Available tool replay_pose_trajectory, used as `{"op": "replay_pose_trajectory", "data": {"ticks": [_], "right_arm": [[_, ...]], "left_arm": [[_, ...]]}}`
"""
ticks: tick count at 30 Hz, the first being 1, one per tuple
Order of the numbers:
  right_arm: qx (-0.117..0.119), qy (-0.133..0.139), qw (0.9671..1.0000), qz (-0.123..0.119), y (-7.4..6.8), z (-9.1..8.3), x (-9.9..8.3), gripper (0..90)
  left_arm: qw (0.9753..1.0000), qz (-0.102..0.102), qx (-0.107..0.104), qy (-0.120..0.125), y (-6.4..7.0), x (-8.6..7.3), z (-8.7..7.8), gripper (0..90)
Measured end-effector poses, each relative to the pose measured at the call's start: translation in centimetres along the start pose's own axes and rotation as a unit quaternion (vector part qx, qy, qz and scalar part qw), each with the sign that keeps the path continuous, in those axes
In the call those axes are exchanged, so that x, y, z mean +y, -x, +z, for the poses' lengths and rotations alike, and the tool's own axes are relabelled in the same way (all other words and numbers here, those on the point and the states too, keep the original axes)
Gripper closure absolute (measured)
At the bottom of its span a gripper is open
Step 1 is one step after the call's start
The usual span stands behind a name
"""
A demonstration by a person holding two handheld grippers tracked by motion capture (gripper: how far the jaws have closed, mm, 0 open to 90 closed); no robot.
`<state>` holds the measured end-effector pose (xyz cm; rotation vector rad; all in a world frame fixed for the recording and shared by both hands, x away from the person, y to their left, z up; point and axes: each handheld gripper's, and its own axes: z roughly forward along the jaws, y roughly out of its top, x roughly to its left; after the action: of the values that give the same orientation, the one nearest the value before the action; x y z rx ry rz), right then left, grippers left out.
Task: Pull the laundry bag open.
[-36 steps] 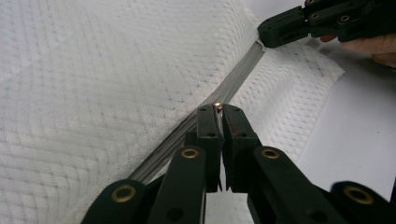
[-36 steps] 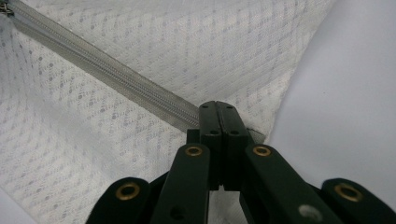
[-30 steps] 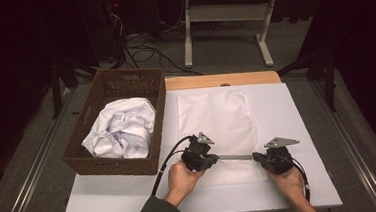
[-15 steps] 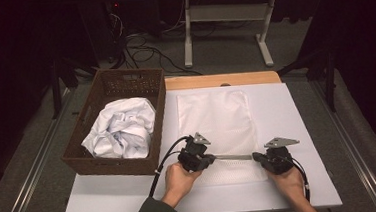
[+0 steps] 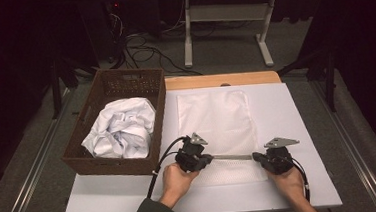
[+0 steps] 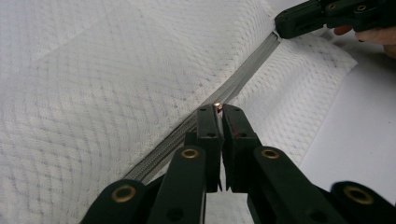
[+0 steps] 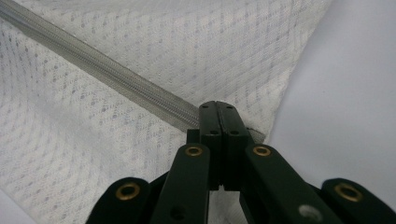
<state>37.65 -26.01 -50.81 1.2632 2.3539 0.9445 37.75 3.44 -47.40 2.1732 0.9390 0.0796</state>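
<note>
A flat white mesh laundry bag (image 5: 216, 129) lies on the white table (image 5: 303, 128), just right of the wicker basket (image 5: 124, 85) holding crumpled white cloth (image 5: 122, 128). A grey zipper (image 6: 243, 84) runs across its near end. The left gripper (image 6: 218, 109) pinches the small metal zipper pull (image 6: 217, 106) between nearly closed jaws. The right gripper (image 7: 218, 108) has its jaws pressed together on the zipper's end at the bag's corner.
</note>
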Motion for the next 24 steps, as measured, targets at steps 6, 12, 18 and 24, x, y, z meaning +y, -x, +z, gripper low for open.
{"op": "replay_pose_trajectory", "data": {"ticks": [6, 12, 18, 24], "right_arm": [[0.001, 0.001, 1.0, 0.0, 0.1, 0.0, 0.0, 90.0], [0.001, 0.001, 1.0, 0.0, 0.0, 0.0, 0.0, 90.0], [0.0, 0.0, 1.0, 0.0, 0.0, 0.0, 0.0, 90.0], [0.001, 0.001, 1.0, 0.002, 0.0, 0.0, 0.0, 90.0]], "left_arm": [[1.0, -0.005, 0.003, 0.002, -0.3, -0.1, -0.3, 86.2], [0.9999, -0.01, 0.008, 0.004, -0.5, -0.5, -0.7, 86.2], [0.9998, -0.011, 0.012, 0.006, -0.7, -0.7, -1.0, 86.2], [0.9997, -0.014, 0.02, 0.004, -1.1, -1.1, -1.6, 86.2]]}}
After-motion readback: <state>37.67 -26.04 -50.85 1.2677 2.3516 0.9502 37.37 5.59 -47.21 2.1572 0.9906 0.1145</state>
